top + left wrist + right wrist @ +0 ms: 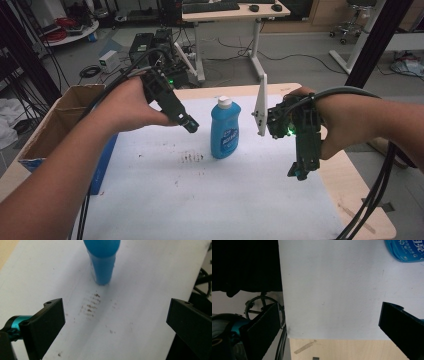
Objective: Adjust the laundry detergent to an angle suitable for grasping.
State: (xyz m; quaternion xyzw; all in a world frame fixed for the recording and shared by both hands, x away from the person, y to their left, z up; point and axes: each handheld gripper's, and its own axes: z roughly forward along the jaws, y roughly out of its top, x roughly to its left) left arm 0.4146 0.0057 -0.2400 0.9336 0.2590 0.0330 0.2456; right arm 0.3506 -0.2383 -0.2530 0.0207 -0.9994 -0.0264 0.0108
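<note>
Blue plastic bottle with a white cap (225, 128) stands upright near the middle of your white table sheet (200, 200), just past a patch of brown smudges (192, 157). Your left gripper (190, 125) hovers just beside it, jaws spread wide, gripping nothing. Your right gripper (300, 172) hangs on the bottle's other side, near the sheet's edge, jaws likewise wide apart and empty.

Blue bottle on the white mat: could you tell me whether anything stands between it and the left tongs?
Nothing visible does. The left tongs are open and face the blue bottle across bare white mat, marked only by flat brown smudges.
</note>
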